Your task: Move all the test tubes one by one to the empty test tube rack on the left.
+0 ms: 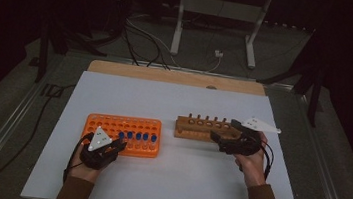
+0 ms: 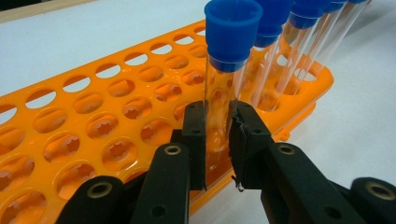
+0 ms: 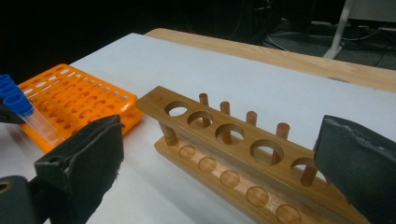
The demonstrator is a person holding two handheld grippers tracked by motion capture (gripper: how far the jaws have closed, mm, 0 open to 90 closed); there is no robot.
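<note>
Two racks stand on the table: one orange plastic rack [image 1: 121, 134] and one wooden rack [image 1: 203, 129]. Blue-capped tubes [image 1: 137, 136] number five in the high view, all standing in one row of the orange rack; the picture there is small and dim, so five is probably right but not certain. The wooden rack [image 3: 243, 154] has five round holes in its top board, and four small upright pegs can be counted along its far edge in the right gripper view. There are two hand-held grippers, one left gripper [image 1: 102, 147] and one right gripper [image 1: 227, 141], and two grey three-cornered plates, one atop each.
</note>
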